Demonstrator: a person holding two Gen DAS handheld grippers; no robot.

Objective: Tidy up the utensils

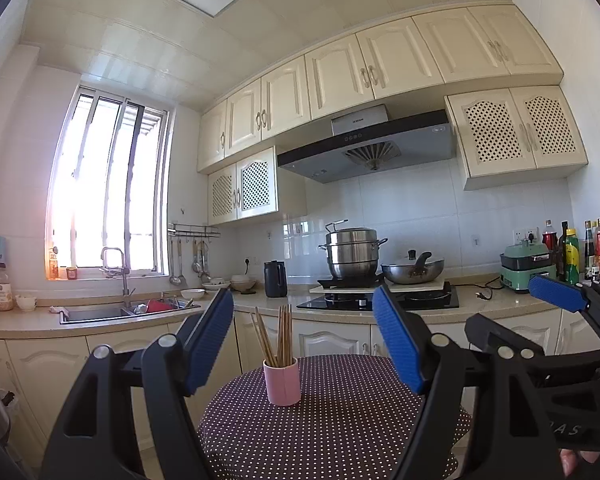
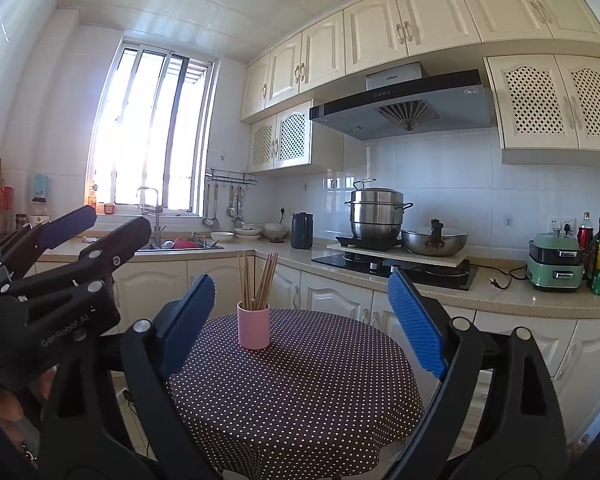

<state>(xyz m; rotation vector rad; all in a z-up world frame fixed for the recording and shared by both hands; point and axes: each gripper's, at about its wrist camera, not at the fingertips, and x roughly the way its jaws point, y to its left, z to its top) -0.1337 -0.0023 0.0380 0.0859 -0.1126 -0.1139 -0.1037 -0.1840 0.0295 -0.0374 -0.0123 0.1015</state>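
Observation:
A pink cup [image 1: 282, 381] [image 2: 253, 327] stands upright on a round table with a dark polka-dot cloth [image 1: 332, 432] [image 2: 300, 392]. Several wooden chopsticks [image 1: 281, 335] [image 2: 256, 280] stand in the cup. My left gripper [image 1: 304, 344] is open and empty, held above the near side of the table with the cup between its blue pads. My right gripper [image 2: 300, 320] is open and empty, with the cup just left of centre. Each gripper shows at the edge of the other's view, the right one [image 1: 556, 300] and the left one [image 2: 72, 224].
A kitchen counter [image 1: 260, 300] runs behind the table with a sink [image 1: 100, 314], a black kettle [image 1: 275, 279], a stove with a steel steamer pot [image 1: 352, 252] and a wok [image 1: 412, 270], a green appliance [image 1: 524, 268] and bottles [image 1: 580, 252].

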